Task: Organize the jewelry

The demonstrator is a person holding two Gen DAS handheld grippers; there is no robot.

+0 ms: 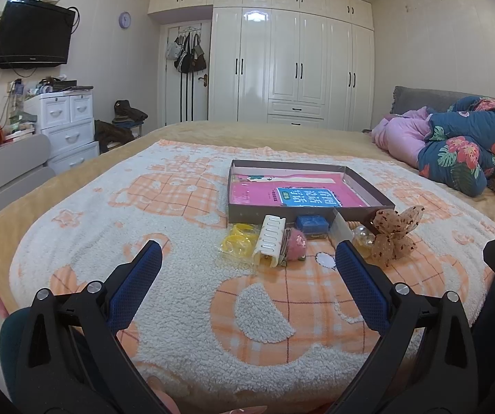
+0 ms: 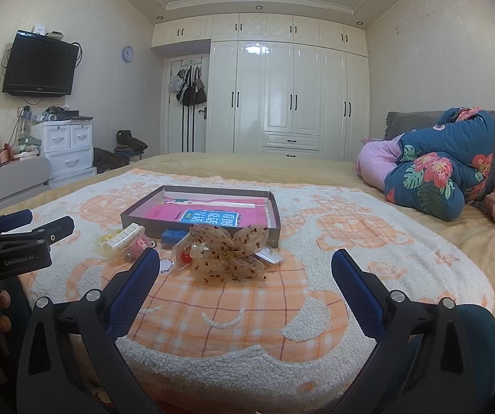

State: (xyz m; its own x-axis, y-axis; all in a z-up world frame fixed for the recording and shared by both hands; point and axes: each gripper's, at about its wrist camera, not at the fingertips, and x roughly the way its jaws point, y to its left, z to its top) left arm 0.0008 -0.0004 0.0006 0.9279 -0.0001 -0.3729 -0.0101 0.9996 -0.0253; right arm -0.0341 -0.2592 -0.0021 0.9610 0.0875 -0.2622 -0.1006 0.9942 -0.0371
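Jewelry pieces lie heaped on the bed's blanket just near of the shallow box; with both grippers' fingers apart and empty, I'd close on the white claw clip across its narrow sides.

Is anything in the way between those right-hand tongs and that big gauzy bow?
Nothing visible. The right tongs are open, and only bare blanket lies between them and the gauzy bow. The bow itself rests against the front wall of the shallow box, with small trinkets crowded on its left.
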